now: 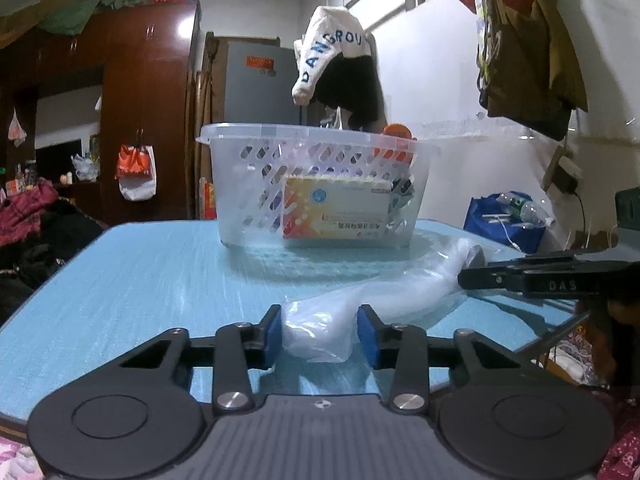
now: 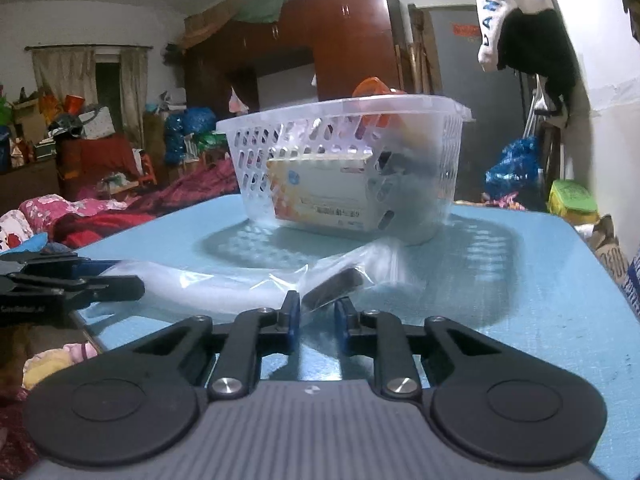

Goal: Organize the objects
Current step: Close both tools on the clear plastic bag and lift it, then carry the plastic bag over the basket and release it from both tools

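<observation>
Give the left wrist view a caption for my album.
Left gripper pinching a clear plastic bag on a blue table.

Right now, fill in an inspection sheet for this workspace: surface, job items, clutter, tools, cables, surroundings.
Surface: blue table, mostly bare at its near left.
Job's things: clear plastic bag lying on the table with a dark object inside; perforated clear basket behind it, holding a colourful box and an orange-capped item.
Clutter: nothing seen on the table beyond these.
Grippers: left tool closed on one end of the bag; right tool shut on the other end.
Cables: a charger lead hangs off the wall to the right.
Surroundings: wooden wardrobe, hanging clothes, piled bedding.
</observation>
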The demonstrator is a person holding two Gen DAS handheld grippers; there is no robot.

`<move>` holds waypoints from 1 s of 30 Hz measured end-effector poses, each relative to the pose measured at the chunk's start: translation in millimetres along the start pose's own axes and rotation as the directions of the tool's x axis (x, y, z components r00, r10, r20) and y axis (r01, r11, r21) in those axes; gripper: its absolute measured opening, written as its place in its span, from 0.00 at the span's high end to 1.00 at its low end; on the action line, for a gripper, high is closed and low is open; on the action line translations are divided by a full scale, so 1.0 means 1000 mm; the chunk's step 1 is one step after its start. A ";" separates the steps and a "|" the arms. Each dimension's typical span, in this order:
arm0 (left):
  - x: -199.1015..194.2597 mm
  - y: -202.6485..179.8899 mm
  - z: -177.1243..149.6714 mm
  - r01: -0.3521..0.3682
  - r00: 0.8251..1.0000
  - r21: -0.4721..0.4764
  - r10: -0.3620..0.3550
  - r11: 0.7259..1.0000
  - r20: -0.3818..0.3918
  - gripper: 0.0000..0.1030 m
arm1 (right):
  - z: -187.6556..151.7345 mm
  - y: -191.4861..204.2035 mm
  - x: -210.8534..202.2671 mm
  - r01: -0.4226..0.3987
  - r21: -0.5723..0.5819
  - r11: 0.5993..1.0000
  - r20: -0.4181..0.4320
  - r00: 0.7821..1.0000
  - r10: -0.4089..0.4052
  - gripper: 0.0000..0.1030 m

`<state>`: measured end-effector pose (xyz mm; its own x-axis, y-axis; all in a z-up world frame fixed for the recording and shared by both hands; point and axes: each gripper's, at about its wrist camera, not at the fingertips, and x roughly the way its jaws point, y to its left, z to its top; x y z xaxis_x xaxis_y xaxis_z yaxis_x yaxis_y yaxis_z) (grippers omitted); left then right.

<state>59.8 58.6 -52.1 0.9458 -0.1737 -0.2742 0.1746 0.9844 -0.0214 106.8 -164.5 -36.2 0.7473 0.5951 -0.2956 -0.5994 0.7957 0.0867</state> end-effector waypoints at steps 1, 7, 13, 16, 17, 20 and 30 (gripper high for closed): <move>0.000 0.000 0.000 0.000 1.000 0.002 0.000 1.000 0.007 0.60 | 0.000 0.001 -0.001 0.001 -0.007 1.000 0.007 1.000 -0.001 0.80; -0.005 0.002 0.002 -0.003 0.999 0.008 0.003 1.000 0.053 0.66 | 0.002 0.009 -0.009 0.000 -0.035 0.999 0.054 0.999 0.002 0.81; -0.018 0.001 0.010 0.002 0.994 0.027 -0.005 1.000 0.112 0.66 | 0.008 0.014 -0.021 0.003 -0.046 0.999 0.114 0.993 0.002 0.81; -0.022 0.000 0.022 0.000 0.990 0.033 -0.005 0.999 0.138 0.66 | 0.017 0.016 -0.025 0.001 -0.048 0.999 0.139 0.990 0.006 0.81; -0.023 0.001 0.028 0.003 0.989 0.033 -0.008 0.999 0.150 0.66 | 0.023 0.017 -0.027 0.001 -0.049 0.999 0.150 0.989 0.007 0.81; -0.025 0.001 0.055 -0.011 0.979 0.042 0.002 0.999 0.204 0.66 | 0.047 0.020 -0.029 0.016 -0.072 0.997 0.188 0.982 -0.002 0.81; 0.046 0.024 0.175 -0.078 0.968 -0.019 0.080 0.997 0.237 0.66 | 0.151 0.007 0.014 0.063 -0.077 0.995 0.240 0.970 -0.043 0.82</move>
<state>155.4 69.9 103.5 0.9946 -0.0959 -0.0391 0.0952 0.9953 -0.0178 156.6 -133.3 103.9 0.8194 0.5698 -0.0626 -0.5712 0.8208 -0.0059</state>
